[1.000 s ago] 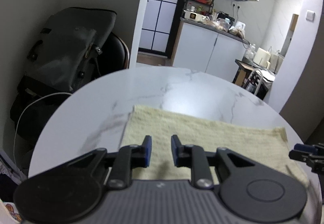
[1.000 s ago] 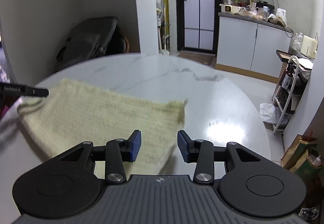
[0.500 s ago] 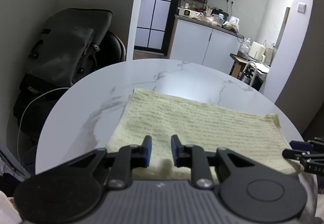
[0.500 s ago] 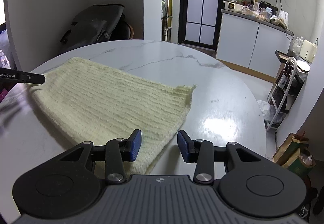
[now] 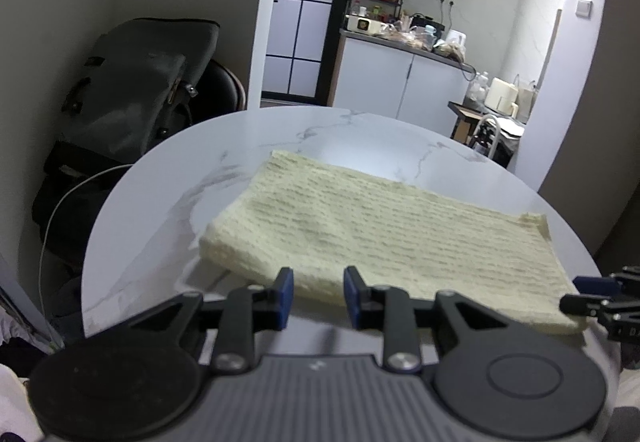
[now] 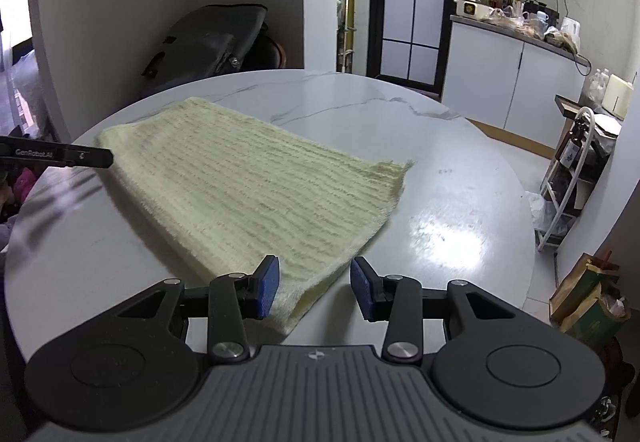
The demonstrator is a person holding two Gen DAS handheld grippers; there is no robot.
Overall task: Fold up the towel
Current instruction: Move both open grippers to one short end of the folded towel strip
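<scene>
The pale yellow ribbed cloth towel (image 5: 384, 234) lies folded flat on the round white marble bench (image 5: 160, 226), reaching its near edge. The left gripper (image 5: 318, 296) and the right gripper (image 6: 314, 288) both hold their blue-padded fingers apart, clamping nothing. Only the right view shows the towel's frayed far corner clearly.

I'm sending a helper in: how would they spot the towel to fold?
Find the round white marble table by the kitchen doorway. The towel lies flat on it, nearest the tongs. It is pale yellow, ribbed, and the only cloth on the table.
</scene>
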